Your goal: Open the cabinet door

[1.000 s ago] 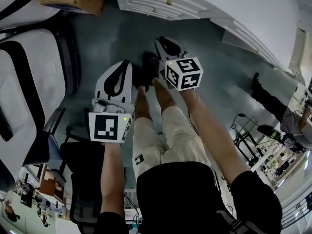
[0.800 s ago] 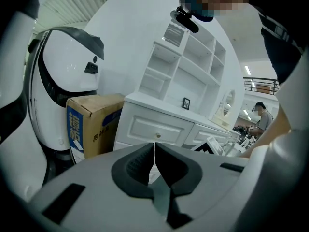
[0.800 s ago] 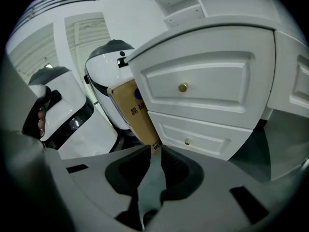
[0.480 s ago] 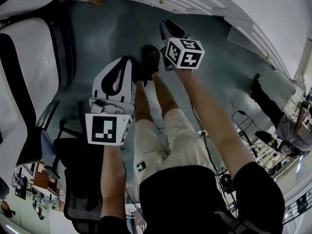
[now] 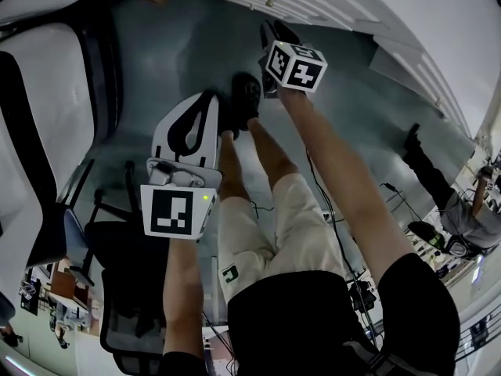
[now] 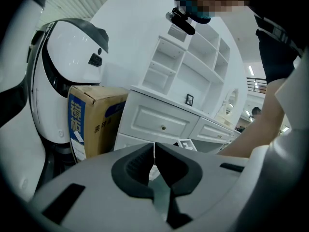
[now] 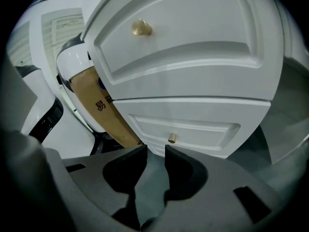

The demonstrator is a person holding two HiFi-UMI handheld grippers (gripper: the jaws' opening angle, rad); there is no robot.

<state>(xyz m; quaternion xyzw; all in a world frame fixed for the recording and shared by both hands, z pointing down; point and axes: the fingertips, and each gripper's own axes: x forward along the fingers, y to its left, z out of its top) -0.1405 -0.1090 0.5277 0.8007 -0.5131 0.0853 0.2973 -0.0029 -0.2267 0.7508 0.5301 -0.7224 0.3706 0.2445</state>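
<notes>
**Right gripper opening in front of the closed cabinet door**

The white panelled wooden cabinet (image 7: 183, 108) is seen standing on the grey floor (image 5: 172, 45). In the head view it is placed at the floor's far edge, ahead of the person's black shoes (image 5: 246, 96). Its front fills the right gripper view. An upper drawer front (image 7: 193, 37) is fitted with a round brass knob (image 7: 141, 28). Below it, the white recessed door panel (image 7: 203, 129) is fitted with its own small brass knob (image 7: 171, 138). The door panel is seen lying flush with the cabinet front, closed.

The right gripper (image 7: 155, 151) is pointed down at that lower panel. Its jaws are opening, a clear gap is shown between the dark pads, and nothing is held in it. The small brass knob is seen just above the tip of the right-hand jaw, not between the jaws.

The left gripper (image 6: 153, 148) is held nearer the person than the right one in the head view. Its jaws are drawn together to a hairline slit, and nothing is gripped.

A brown cardboard box with blue print (image 6: 96, 115) is stood on the floor just beside the cabinet's left end. A white rounded shell with black trim (image 6: 72, 57) is seen beside the box. White open shelves (image 6: 193, 62) are carried on the cabinet's top.
</notes>
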